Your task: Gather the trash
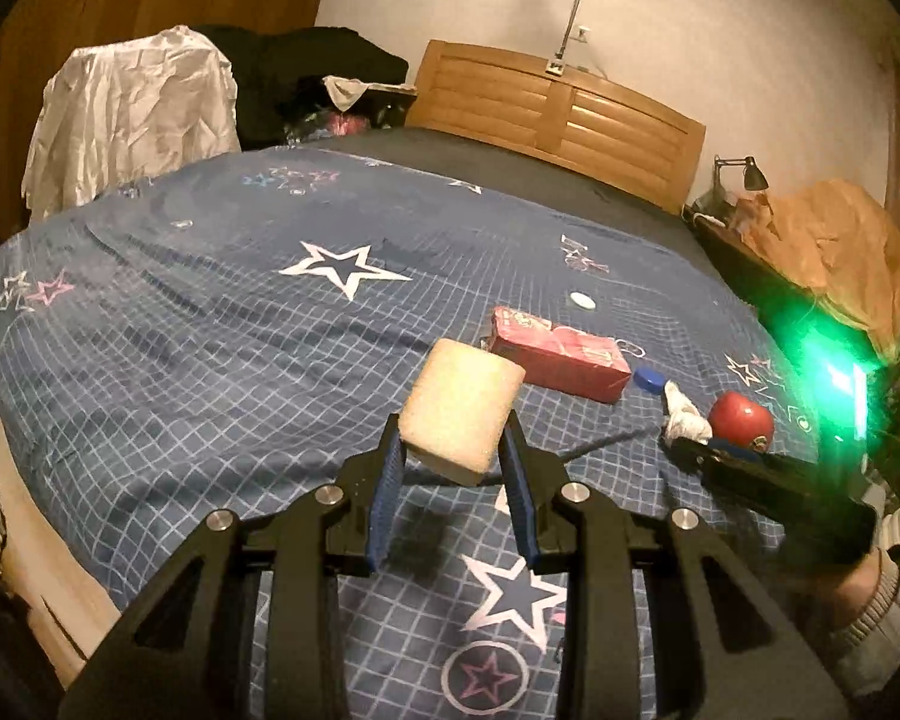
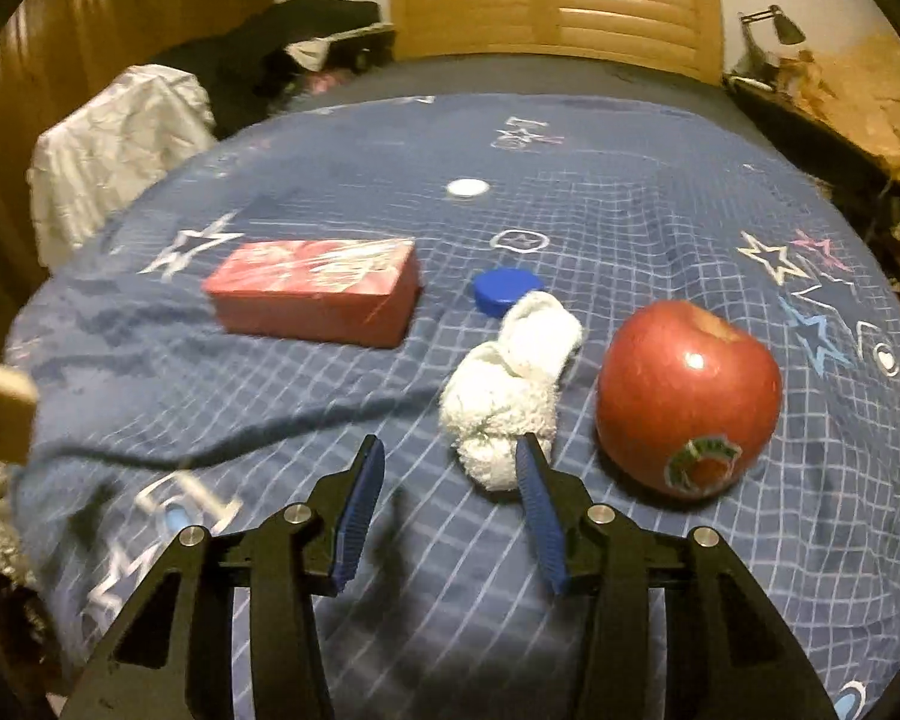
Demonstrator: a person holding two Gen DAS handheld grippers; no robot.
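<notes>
A pale yellow, squarish sponge (image 1: 462,405) with rounded, porous faces.

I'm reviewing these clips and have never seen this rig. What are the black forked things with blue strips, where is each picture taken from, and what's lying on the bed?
They are handheld grippers, one per hand, each carrying a camera looking along its jaws. In the left view, the left gripper is shut on a beige sponge block. In the right view, the right gripper is open, empty, beside a white balled-up sock. On the blue star-print bedspread also lie a red apple, red box, blue cap and white disc.
</notes>
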